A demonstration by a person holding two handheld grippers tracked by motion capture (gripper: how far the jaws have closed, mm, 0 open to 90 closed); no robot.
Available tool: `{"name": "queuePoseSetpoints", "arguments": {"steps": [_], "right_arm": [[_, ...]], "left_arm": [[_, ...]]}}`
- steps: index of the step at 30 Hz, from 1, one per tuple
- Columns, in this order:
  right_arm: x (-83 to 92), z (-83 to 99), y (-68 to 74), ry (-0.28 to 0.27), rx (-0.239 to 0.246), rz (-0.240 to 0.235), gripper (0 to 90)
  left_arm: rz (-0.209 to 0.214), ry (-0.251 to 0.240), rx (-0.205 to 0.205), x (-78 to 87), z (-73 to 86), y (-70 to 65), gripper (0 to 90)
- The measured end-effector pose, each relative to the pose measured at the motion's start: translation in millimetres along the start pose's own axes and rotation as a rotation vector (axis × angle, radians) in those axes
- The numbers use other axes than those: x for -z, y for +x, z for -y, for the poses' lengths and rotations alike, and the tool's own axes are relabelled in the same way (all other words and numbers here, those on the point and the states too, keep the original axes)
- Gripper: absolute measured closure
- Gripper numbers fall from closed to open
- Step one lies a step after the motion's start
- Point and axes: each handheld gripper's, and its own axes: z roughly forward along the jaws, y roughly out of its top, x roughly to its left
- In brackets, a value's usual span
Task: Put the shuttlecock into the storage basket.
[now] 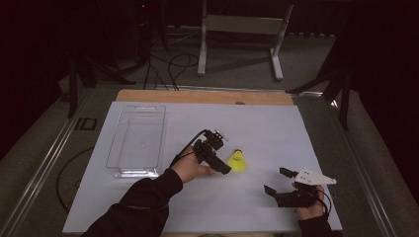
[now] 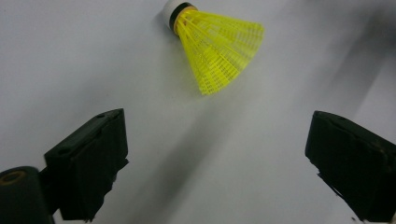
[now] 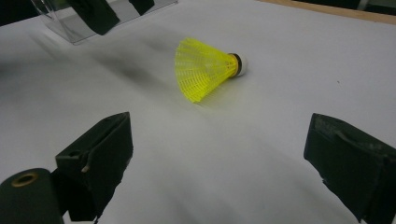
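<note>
Both claws gape wide (empty), left claw (image 1: 221, 148) near shuttlecock (image 1: 236, 161).

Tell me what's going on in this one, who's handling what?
A person holds a gripper in each hand over a white table sheet. The left gripper is open and sits just beside a yellow shuttlecock lying on its side, not yet touching it. The right gripper rests open farther off, empty. A clear plastic tray stands empty on the sheet's left side.
</note>
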Motion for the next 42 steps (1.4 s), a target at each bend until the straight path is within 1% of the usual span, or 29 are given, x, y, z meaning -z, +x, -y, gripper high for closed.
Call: {"name": "queuePoseSetpoints", "arguments": {"steps": [4,6,8,12,16,17,18,19,22,25,29,31,33,34,36,37,38,39,40,41,42], "right_arm": [[-0.3,-0.1,0.6,0.004,0.001,0.003,8.4],[-0.6,0.1,0.5,0.004,0.002,0.003,8.4],[-0.7,0.1,0.3,0.005,0.002,0.001,8.4],[-0.7,0.3,0.2,0.008,0.000,0.002,8.4],[-0.9,0.5,0.0,0.010,-0.002,-0.001,8.4],[-1.1,0.5,0.0,0.010,-0.002,-0.001,8.4],[-1.1,0.5,0.0,0.010,-0.002,-0.001,8.4],[-1.5,0.7,-0.1,0.011,0.000,-0.002,8.4],[-1.6,0.7,-0.1,0.014,-0.003,-0.002,8.4],[-1.6,0.7,-0.1,0.013,-0.003,-0.002,8.4],[-1.9,1.0,-0.3,0.015,-0.003,0.000,8.4],[-2.1,1.0,-0.4,0.015,-0.002,-0.001,8.4],[-2.0,1.0,-0.4,0.017,-0.003,0.000,8.4],[-2.0,1.1,-0.4,0.017,-0.003,0.000,8.4],[-2.0,1.1,-0.6,0.018,-0.004,0.002,8.4],[-2.1,1.2,-0.8,0.018,-0.003,0.003,8.4],[-2.1,1.2,-0.7,0.019,-0.003,0.003,8.4],[-2.2,1.2,-0.7,0.019,-0.003,0.002,8.4],[-2.3,1.2,-0.7,0.019,-0.003,0.002,8.4],[-2.4,1.2,-0.6,0.019,-0.003,0.003,8.4],[-2.4,1.2,-0.6,0.020,-0.004,0.001,8.4]], "left_arm": [[0.005,-0.001,0.016,-5.8,-4.3,1.8,14.8],[0.010,0.001,0.030,-9.1,-6.4,2.1,15.7],[0.007,0.011,0.028,-12.8,-8.8,2.5,16.6],[-0.005,0.007,0.041,-18.9,-11.6,2.8,23.7],[-0.006,0.021,0.045,-25.8,-13.6,3.0,30.2],[-0.002,0.017,0.051,-27.3,-14.0,2.9,32.0],[-0.002,0.017,0.051,-27.3,-14.0,2.9,32.2],[-0.004,0.023,0.047,-31.4,-15.5,1.8,34.0],[-0.008,0.030,0.045,-37.2,-17.1,2.1,37.2],[-0.014,0.034,0.059,-43.0,-18.7,3.5,40.3],[-0.005,0.039,0.077,-51.0,-21.0,5.2,46.2],[-0.003,0.040,0.078,-54.1,-22.2,5.2,48.3],[-0.012,0.049,0.064,-56.6,-23.1,4.2,51.0],[-0.002,0.046,0.076,-58.8,-23.2,3.6,52.0],[-0.005,0.052,0.066,-61.1,-23.7,2.1,55.5],[-0.003,0.052,0.068,-62.0,-24.0,1.4,55.9],[-0.007,0.051,0.072,-63.0,-24.5,0.3,58.2],[-0.011,0.057,0.063,-64.0,-25.2,-0.2,59.3],[-0.011,0.057,0.063,-64.0,-25.2,-0.2,60.9],[-0.003,0.054,0.072,-65.6,-26.3,-0.4,63.8],[-0.007,0.059,0.065,-66.4,-27.0,-0.5,64.9]]}}
